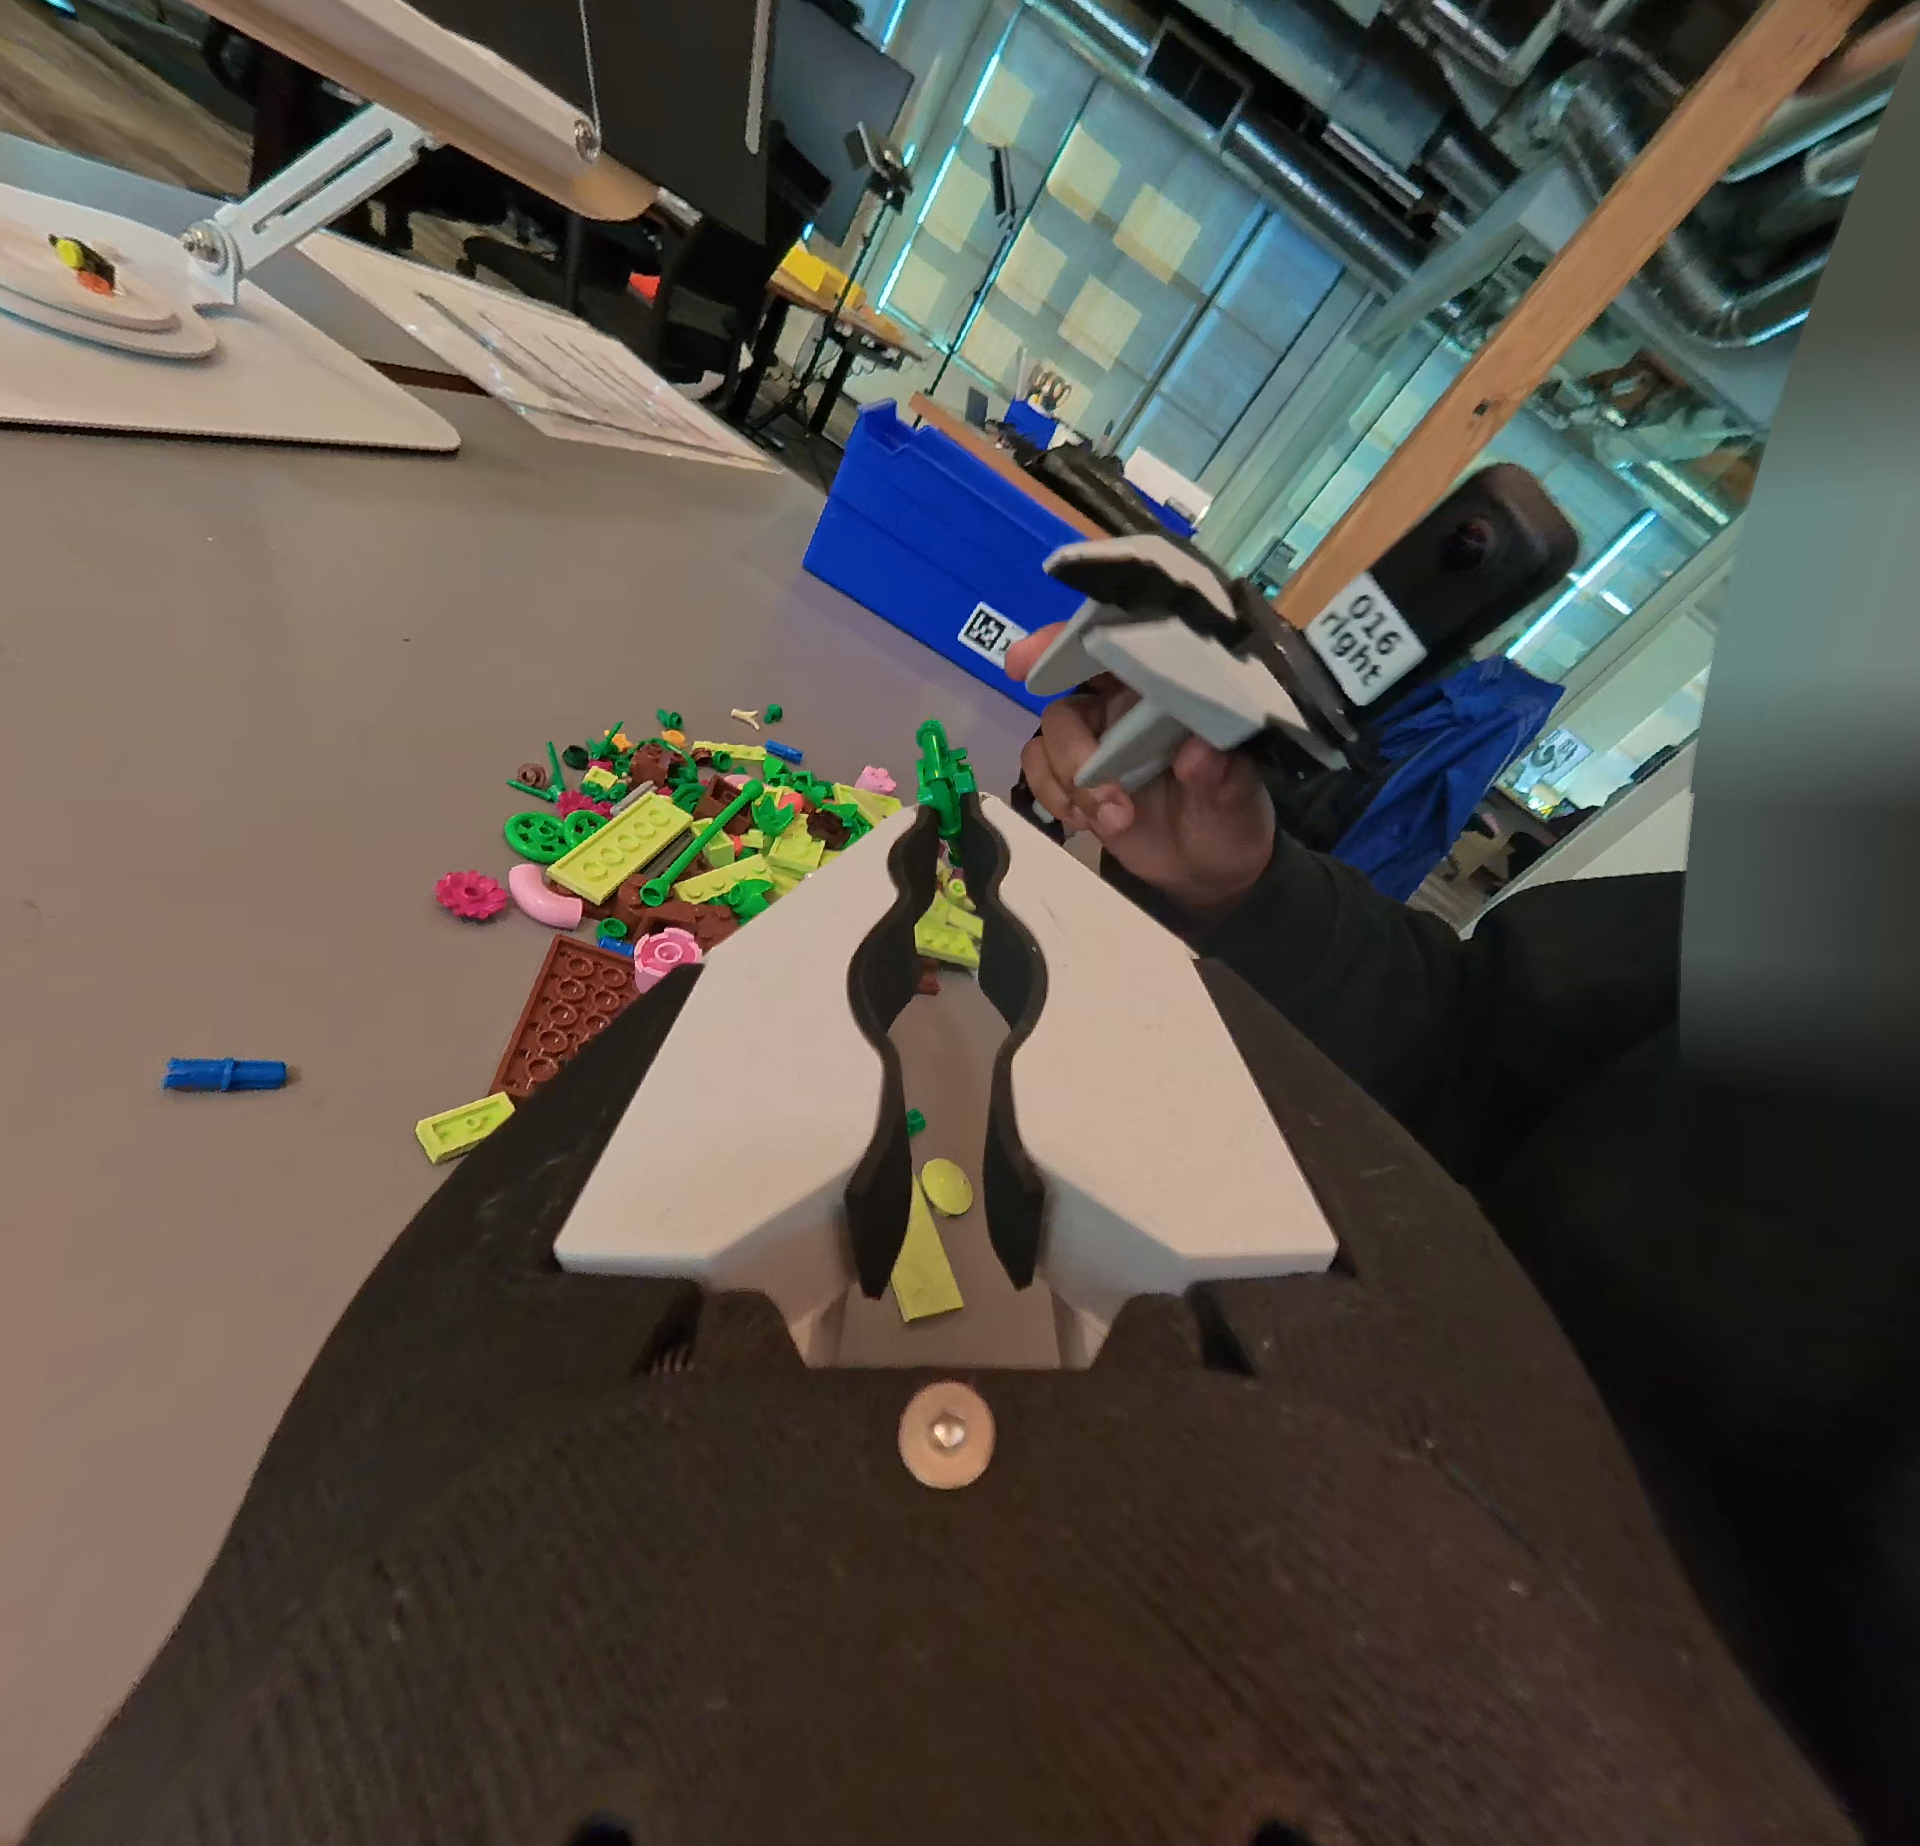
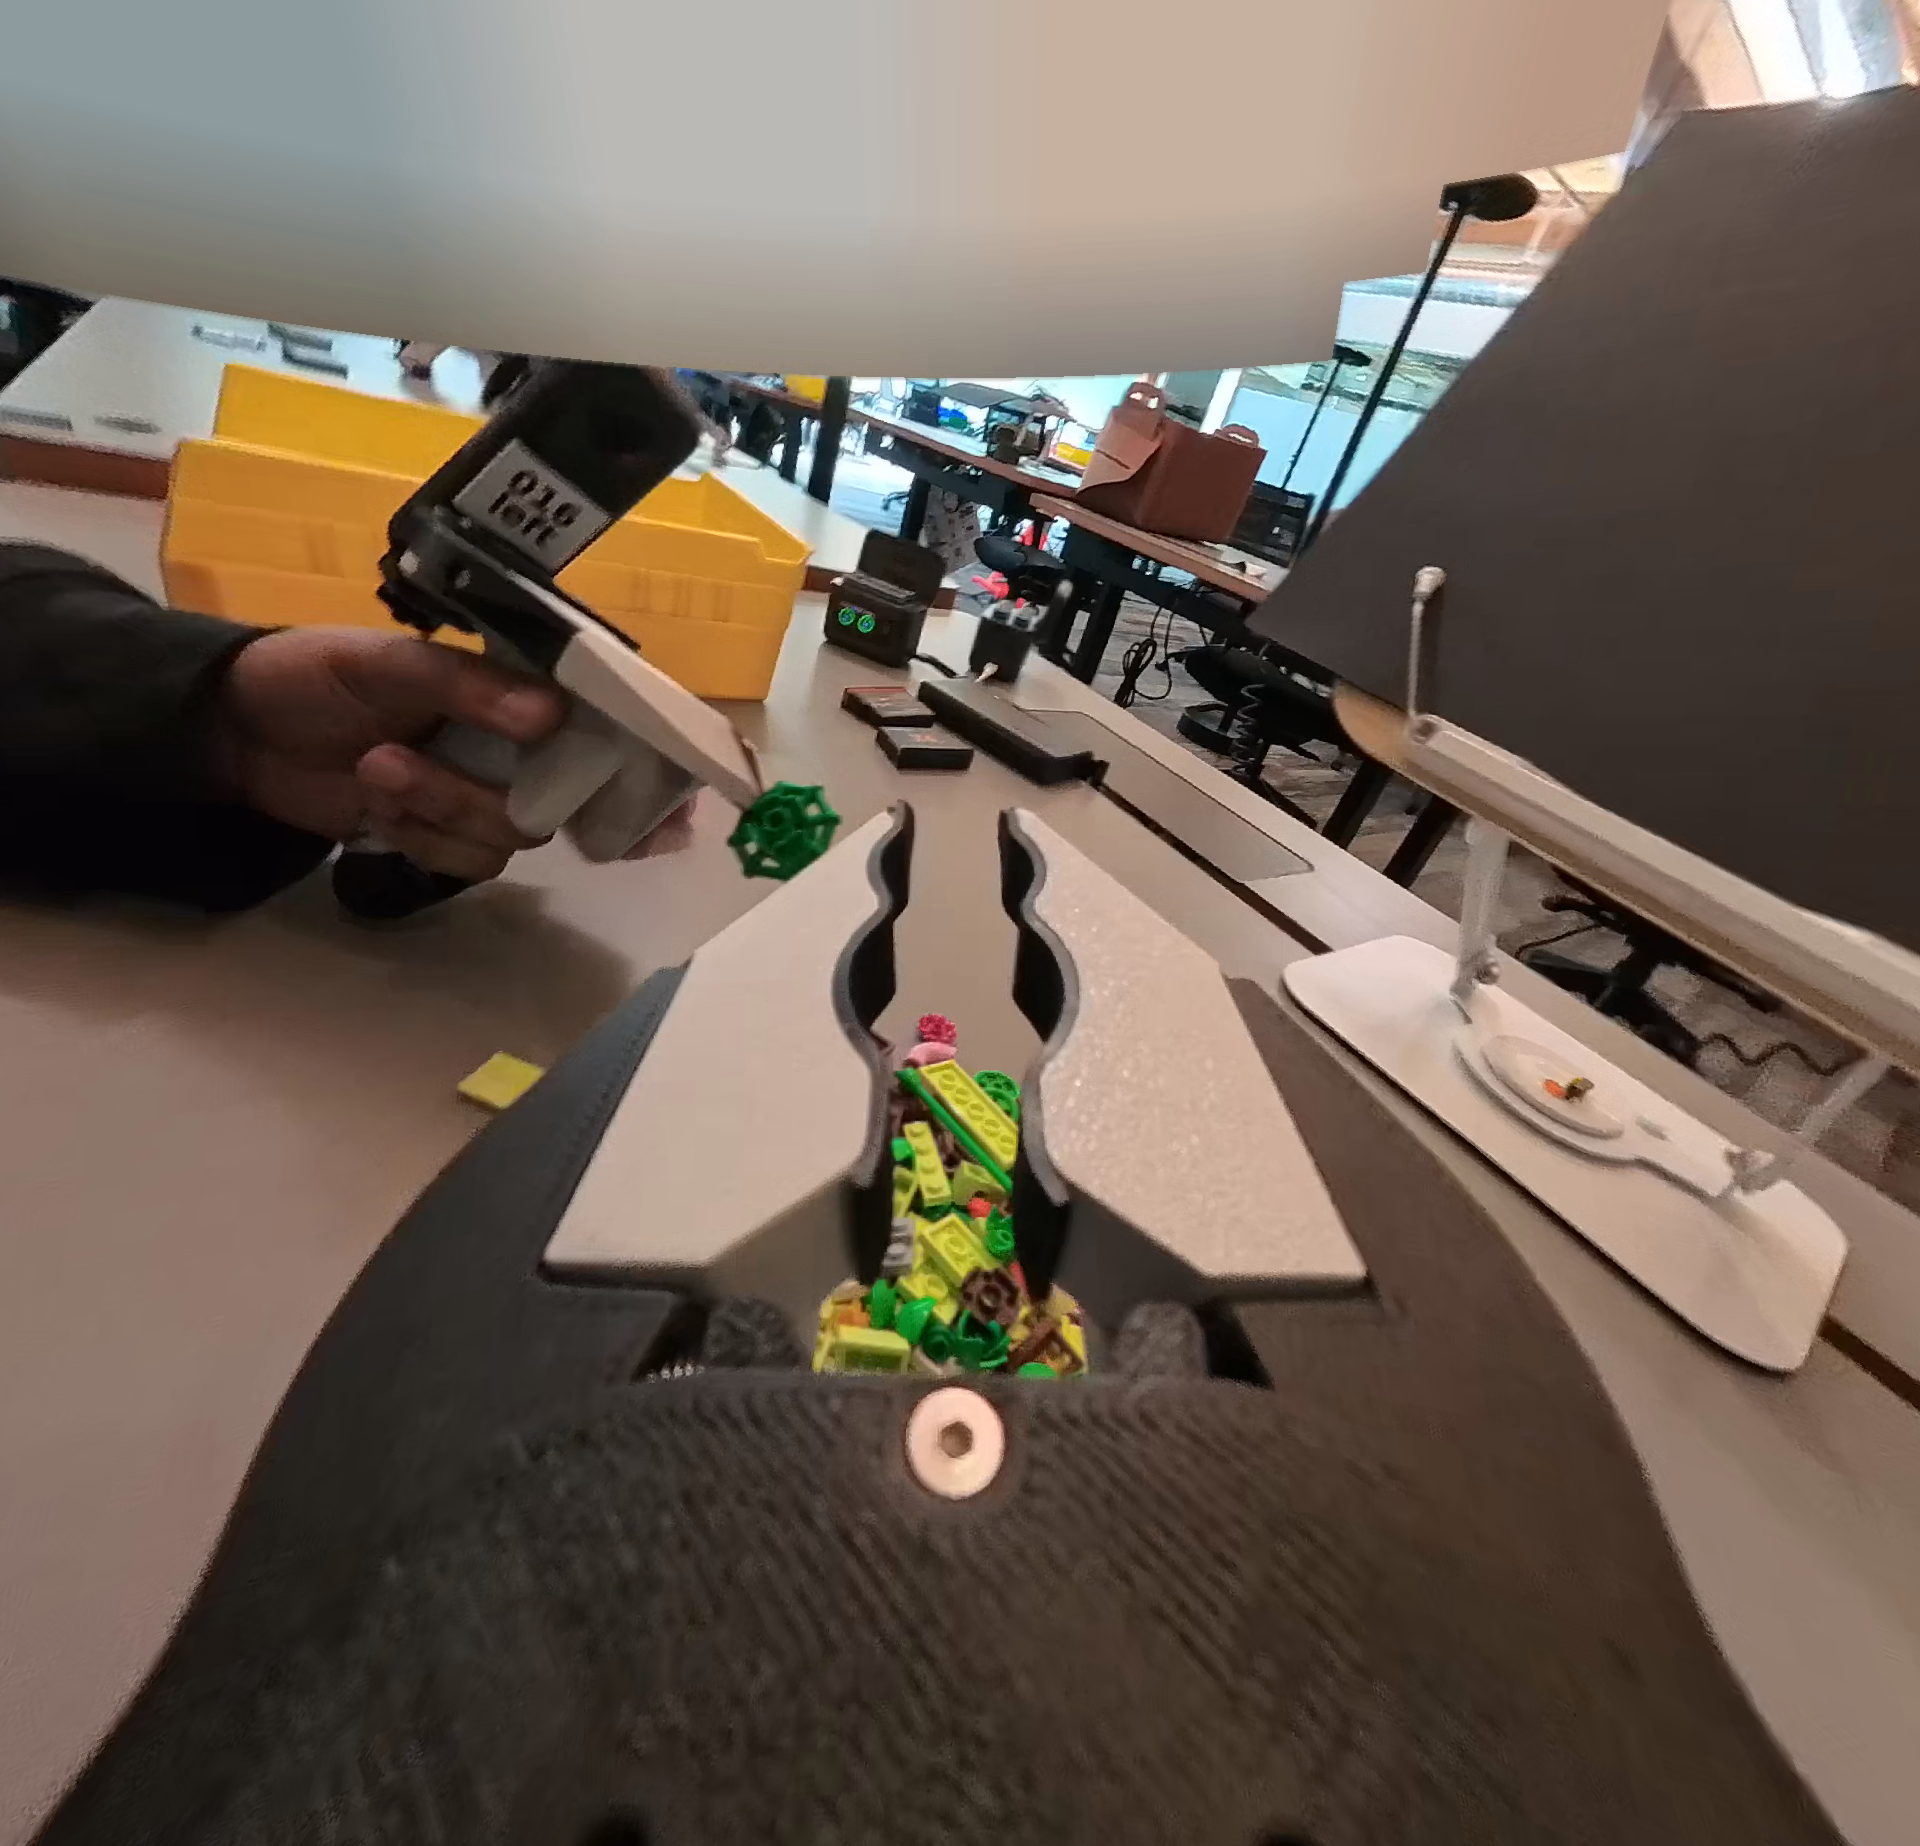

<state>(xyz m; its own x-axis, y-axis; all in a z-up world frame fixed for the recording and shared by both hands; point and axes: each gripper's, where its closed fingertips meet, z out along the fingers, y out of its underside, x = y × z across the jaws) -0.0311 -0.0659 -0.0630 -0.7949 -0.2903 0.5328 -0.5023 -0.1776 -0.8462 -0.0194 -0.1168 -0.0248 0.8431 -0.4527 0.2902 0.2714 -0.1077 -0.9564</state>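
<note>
My left gripper [image 1: 948,809] is shut on a small green wheel-shaped piece [image 1: 943,770], held edge-on at its tips above the table. From the right wrist view the same gripper [image 2: 750,797] shows with the green wheel [image 2: 781,830] hanging from it. My right gripper [image 2: 954,822] is open and empty, its tips just right of the wheel, above a pile of small bricks [image 2: 951,1173]. In the left wrist view the pile [image 1: 686,840] of lime, green, brown and pink pieces lies on the grey table, and the right gripper [image 1: 1060,643] is held above and right of it.
A blue pin [image 1: 223,1073] and a lime tile [image 1: 464,1126] lie apart from the pile. A blue bin [image 1: 935,539] stands beyond it, a yellow bin [image 2: 312,518] behind the left hand. A white stand base [image 2: 1579,1152] with a round plate and an arm lies at the side. About 7 centimeters separates my left fingertips from my right.
</note>
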